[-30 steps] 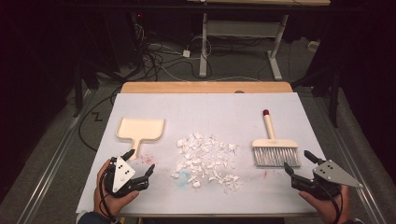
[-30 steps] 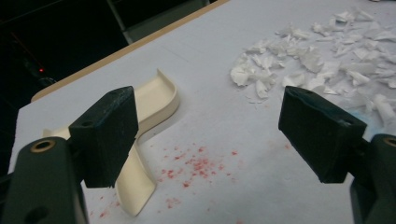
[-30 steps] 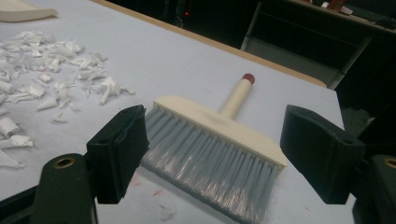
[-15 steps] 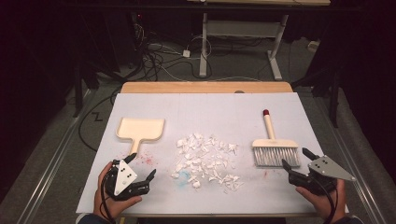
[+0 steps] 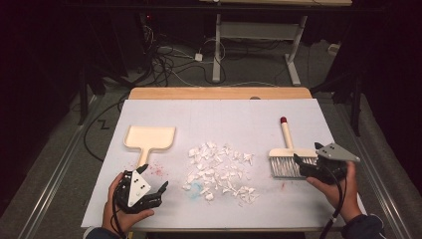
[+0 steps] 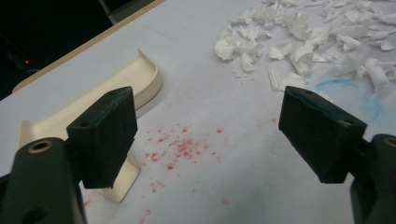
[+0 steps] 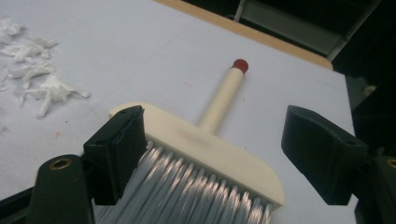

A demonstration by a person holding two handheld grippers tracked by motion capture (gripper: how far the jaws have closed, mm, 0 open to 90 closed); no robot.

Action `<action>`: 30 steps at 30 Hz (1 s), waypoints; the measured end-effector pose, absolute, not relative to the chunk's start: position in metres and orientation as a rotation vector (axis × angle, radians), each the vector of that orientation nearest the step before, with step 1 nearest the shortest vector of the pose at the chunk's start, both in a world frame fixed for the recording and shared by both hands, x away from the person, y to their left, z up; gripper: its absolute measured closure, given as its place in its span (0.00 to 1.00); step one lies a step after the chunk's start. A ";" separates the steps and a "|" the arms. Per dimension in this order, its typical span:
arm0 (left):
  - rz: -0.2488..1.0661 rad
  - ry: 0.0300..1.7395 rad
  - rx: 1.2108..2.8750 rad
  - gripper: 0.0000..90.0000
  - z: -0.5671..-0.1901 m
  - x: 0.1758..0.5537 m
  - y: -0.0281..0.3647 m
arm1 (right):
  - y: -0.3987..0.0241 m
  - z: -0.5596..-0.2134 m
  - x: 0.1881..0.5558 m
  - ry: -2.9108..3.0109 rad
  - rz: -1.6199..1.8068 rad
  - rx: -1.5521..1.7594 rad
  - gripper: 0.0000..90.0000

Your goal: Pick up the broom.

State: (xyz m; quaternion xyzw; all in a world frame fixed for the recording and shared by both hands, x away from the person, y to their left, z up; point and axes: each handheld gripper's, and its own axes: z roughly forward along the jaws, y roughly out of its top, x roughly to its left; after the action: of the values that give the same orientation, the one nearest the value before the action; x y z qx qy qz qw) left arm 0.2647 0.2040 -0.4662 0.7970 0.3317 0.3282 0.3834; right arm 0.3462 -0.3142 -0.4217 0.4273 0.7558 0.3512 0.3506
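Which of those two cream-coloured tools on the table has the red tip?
The brush, lying on the right beside the right hand-held gripper: its handle ends in a red cap. The dustpan on the left is plain cream.

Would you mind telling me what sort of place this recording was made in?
Probably a lab or workshop set up for recording. A white-covered table holds a staged sweeping set: dustpan, brush and paper scraps. Behind it, loose cables lie on the floor near a desk frame, amid dark surroundings.
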 end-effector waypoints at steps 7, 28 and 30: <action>0.838 0.847 2.042 0.20 -0.467 0.265 0.203 | -0.310 -0.418 0.393 2.013 0.842 1.225 0.29; 0.857 0.825 2.070 0.21 -0.469 0.265 0.201 | -0.292 -0.457 0.470 2.189 0.642 1.530 0.75; 0.852 0.819 2.080 0.21 -0.469 0.265 0.201 | -0.291 -0.457 0.470 2.191 0.642 1.529 0.77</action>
State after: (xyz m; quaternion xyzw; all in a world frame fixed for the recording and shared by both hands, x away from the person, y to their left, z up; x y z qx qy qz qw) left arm 0.2652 0.2010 -0.4687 0.8093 0.3186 0.3313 0.3659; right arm 0.4699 -0.2909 -0.4568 0.5457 0.7820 0.2291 0.1954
